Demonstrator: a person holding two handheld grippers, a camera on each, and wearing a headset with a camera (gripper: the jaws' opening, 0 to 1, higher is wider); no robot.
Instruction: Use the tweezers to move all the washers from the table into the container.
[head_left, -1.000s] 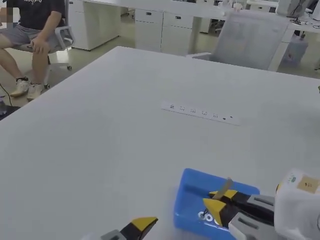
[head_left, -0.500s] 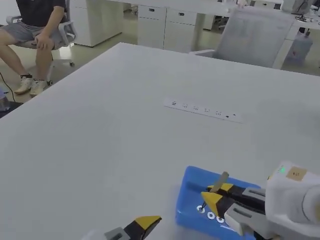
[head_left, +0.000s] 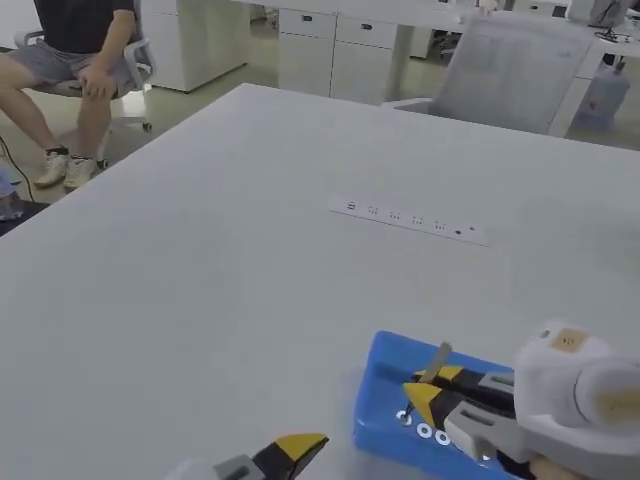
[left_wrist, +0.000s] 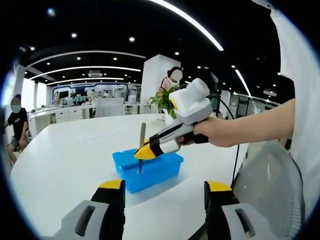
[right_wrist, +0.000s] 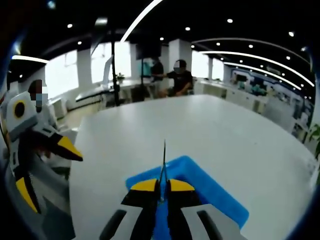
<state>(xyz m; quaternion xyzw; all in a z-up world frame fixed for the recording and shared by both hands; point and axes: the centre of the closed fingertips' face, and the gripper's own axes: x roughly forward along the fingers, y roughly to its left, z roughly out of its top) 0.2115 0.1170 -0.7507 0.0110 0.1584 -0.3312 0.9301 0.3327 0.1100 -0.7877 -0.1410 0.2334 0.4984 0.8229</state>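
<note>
Tweezers stood clamped in the right tongs over the blue container (tips down); left tongs gaped wide, empty.

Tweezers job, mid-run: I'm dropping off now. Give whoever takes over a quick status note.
Right hand-held gripper: shut on the tweezers, tips pointing down into the blue container.
Left hand-held gripper: open, empty, low beside the container.
Done: several washers lie in the container.
Left: whether the tweezers hold a washer is too small to tell. Check the table for more washers and move those.
</note>
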